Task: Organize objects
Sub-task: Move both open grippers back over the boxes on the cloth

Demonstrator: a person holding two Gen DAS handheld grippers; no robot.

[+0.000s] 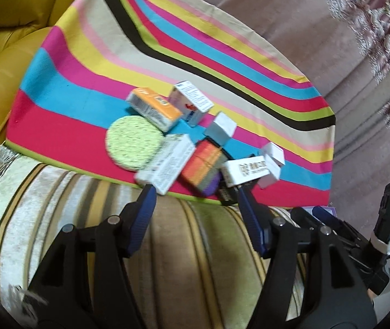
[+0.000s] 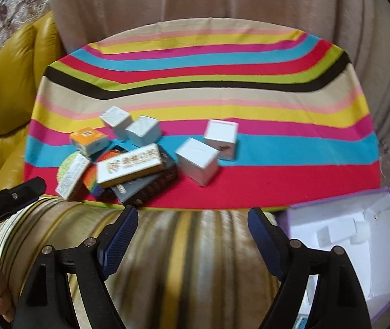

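Both tongs stand apart and empty; the left gripper point(image 1: 195, 189) hovers at the near edge of the striped multicoloured cloth point(image 1: 222, 63), its tips framing the jumble of small cardboard boxes point(image 1: 184, 142); the right gripper point(image 2: 192, 211) hangs further back over the striped velvet cushion point(image 2: 178, 249). The long white printed carton point(image 1: 167, 163) lies just ahead of the left tips, its long axis slanting away rightward; the left hand seems nearer. The open purple-rimmed white tray box point(image 2: 373, 219) sits beside the right gripper, a likely destination.
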